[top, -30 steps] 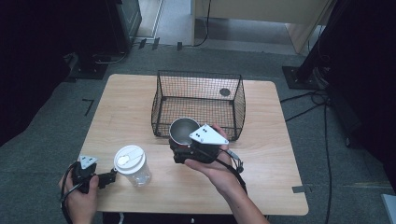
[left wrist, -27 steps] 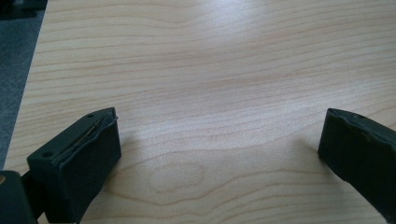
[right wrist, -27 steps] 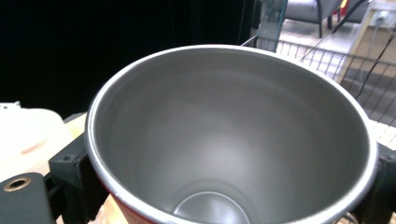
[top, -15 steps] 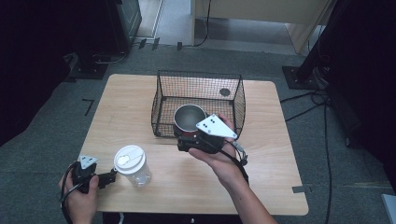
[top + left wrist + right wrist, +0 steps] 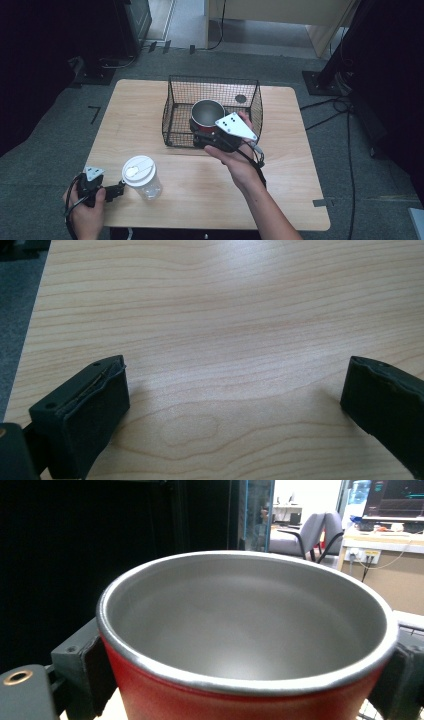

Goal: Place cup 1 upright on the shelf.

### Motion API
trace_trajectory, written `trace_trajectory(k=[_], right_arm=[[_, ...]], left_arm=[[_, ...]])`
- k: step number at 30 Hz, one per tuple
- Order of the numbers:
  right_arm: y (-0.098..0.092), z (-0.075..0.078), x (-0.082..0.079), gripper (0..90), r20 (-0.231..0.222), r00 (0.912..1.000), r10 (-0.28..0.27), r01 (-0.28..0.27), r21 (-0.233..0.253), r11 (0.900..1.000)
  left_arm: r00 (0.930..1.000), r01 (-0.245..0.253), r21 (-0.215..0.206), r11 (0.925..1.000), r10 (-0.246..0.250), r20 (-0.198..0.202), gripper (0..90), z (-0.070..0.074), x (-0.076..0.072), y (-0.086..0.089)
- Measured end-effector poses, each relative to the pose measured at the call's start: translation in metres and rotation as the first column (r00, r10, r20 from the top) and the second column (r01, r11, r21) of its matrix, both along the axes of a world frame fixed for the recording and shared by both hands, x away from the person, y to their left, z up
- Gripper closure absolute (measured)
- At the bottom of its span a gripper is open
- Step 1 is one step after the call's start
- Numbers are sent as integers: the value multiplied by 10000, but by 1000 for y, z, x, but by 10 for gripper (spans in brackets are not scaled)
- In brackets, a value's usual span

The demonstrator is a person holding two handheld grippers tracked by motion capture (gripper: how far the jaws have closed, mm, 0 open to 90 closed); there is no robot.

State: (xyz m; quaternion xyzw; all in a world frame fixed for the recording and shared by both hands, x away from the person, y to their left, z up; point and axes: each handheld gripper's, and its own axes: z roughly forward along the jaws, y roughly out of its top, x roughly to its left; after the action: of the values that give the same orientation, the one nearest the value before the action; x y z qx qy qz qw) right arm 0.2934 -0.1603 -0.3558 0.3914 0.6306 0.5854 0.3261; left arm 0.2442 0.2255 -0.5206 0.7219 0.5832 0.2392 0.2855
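The right gripper (image 5: 206,136) is clamped on a red metal cup w/ grey inside (image 5: 207,114), held above the black wire basket (image 5: 175,125), while the left gripper (image 5: 120,190), jaws wide apart, rests near a lidded clear plastic cup (image 5: 142,178).

cup (image 5: 240,700): red outside, grey metal inside | basket (image 5: 175,107): black wire | table (image 5: 280,190): pale woodgrain | lid (image 5: 139,168): white

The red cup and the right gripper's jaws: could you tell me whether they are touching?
Touching. In the right gripper view, the right gripper has its jaws pressed against both sides of the red cup, no gap showing.
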Motion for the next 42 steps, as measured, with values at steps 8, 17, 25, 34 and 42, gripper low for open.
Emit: trace_trajectory(k=[8,17,25,34,42], right_arm=[[-8,-4,24,68,107,9966,-819,815,380,9960],[-17,-14,54,67,60,9848,-1738,1739,-183,9846],[-23,-28,84,66,-265,9718,-2342,2331,-388,9717],[-30,-39,116,66,-678,9516,-2997,2975,-406,9539],[-31,-53,140,65,-760,9465,-3137,3097,-605,9489]], left_arm=[[10000,-3,1,10000,3,6,0,0,0,0],[10000,0,-2,10000,0,-5,0,0,0,0],[10000,-1,3,10000,1,20,0,0,0,0],[10000,7,17,10000,-7,10,0,0,0,0],[10000,8,16,10000,-8,9,0,0,0,0]])
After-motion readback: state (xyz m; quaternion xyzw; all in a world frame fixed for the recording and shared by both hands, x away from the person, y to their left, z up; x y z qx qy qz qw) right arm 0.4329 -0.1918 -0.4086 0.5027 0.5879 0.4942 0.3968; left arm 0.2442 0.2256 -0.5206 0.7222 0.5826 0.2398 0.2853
